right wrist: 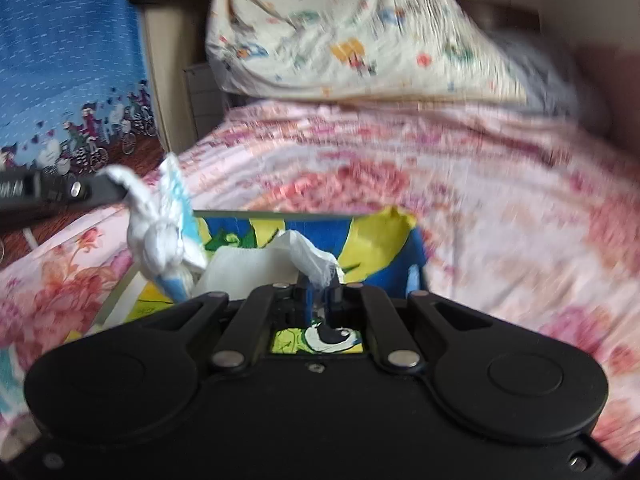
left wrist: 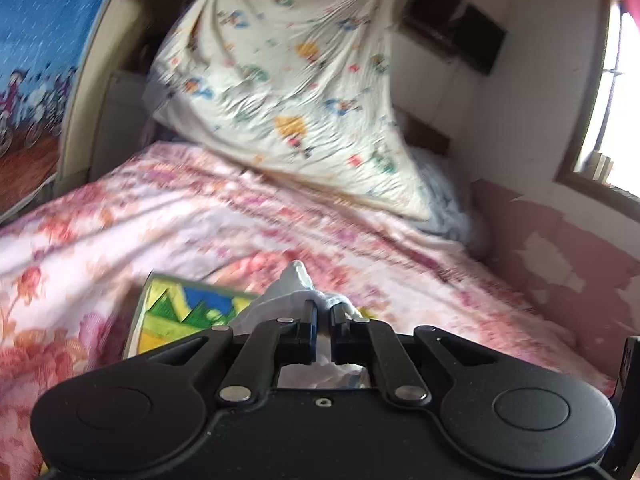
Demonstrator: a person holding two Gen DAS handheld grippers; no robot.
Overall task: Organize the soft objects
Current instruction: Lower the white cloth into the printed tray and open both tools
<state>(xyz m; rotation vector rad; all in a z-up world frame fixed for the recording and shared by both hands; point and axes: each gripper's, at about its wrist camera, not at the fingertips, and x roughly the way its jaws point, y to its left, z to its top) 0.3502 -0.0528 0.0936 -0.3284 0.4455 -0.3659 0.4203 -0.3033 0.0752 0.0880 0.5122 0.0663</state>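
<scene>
Between the 2 pinched fingers of the left gripper [left wrist: 323, 312] and the right gripper [right wrist: 318, 282], a white cloth [right wrist: 256, 264] hangs by separate corners, apparently spread for folding over the cartoon blanket [right wrist: 376, 240].

Bedspread [left wrist: 200, 216]: pink-red floral on white. Hanging sheet [left wrist: 280, 80]: cream, small multicolour cartoon print. Curtain [left wrist: 36, 40]: blue, white flecks. Held cloth [right wrist: 304, 256]: white. Grippers: black.

The right gripper [right wrist: 318, 286] pinches white cloth [right wrist: 308, 258] above a blurred, perhaps floral, bedspread [right wrist: 460, 200].
</scene>
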